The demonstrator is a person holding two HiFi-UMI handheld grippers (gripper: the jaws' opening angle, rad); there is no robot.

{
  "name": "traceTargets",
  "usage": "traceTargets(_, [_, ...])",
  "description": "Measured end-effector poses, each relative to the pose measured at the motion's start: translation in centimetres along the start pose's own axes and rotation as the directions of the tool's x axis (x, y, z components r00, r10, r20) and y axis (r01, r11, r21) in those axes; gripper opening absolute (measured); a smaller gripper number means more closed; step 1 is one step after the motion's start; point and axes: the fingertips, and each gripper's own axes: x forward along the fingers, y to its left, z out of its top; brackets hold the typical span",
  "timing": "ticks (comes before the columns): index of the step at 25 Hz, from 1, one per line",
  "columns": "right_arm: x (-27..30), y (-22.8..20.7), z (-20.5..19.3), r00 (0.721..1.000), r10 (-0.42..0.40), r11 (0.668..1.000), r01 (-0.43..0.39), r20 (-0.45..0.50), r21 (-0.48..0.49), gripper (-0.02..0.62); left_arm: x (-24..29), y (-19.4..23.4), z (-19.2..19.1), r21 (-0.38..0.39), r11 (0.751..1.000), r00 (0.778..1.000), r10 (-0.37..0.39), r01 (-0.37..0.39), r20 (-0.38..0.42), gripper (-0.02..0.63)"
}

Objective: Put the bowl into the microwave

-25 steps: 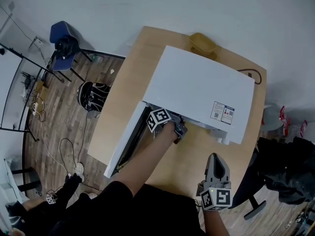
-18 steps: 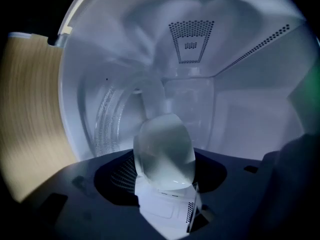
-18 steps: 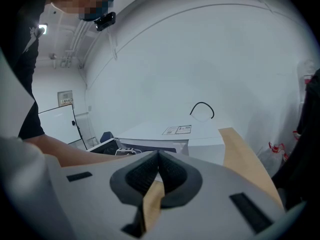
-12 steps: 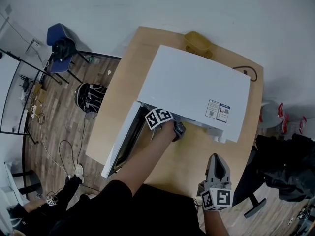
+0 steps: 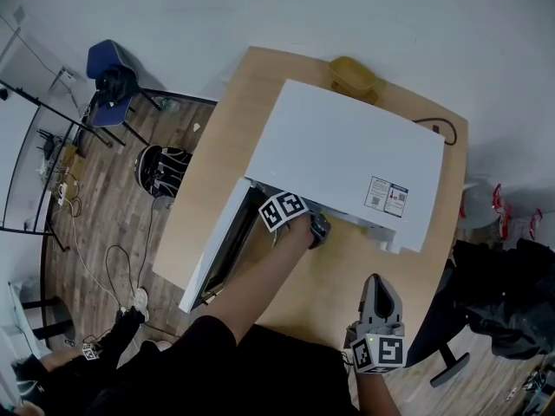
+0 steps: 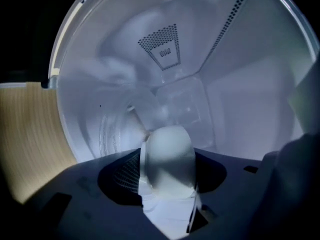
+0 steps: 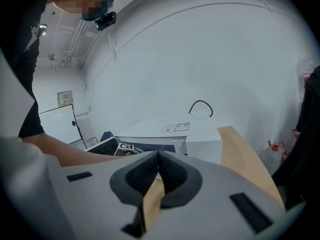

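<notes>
Holding the translucent white plastic bowl [image 6: 168,151] inside the open white box microwave [image 5: 347,163], left gripper [image 6: 166,179] fingers have just closed further on its near rim, right gripper [image 7: 158,159] at the microwave's 5 o'clock sits shut and empty, so I'd judge what's left is set-down, release, withdraw.

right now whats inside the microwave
White walls, dotted vents, and what looks like a pale bowl between the left gripper's fingers, which just closed further. They hide the floor beneath.
</notes>
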Motion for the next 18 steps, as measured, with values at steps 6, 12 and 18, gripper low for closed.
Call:
traceTargets(6, [-0.2,-0.4,-0.1,1.0,-0.006,1.0,0.006,-0.001,-0.001,0.058,1.2,-0.9,0.7,-0.099,0.99,0.993,-0.092,0.099,0.073,0.247])
traceTargets(12, [-0.2,-1.1,0.2,1.0,-0.017,1.0,0.017,0.004,-0.002,0.058,1.6,-1.2,1.1,-0.16,0.975,0.984,-0.138,0.155,0.116,0.256])
traceTargets(18, [-0.1,-1.0,0.4,1.0,-0.015,1.0,0.015,0.008,-0.007,0.058,0.6,-1.3,1.6,0.11,0.993,0.994,-0.043,0.032,0.104,0.275])
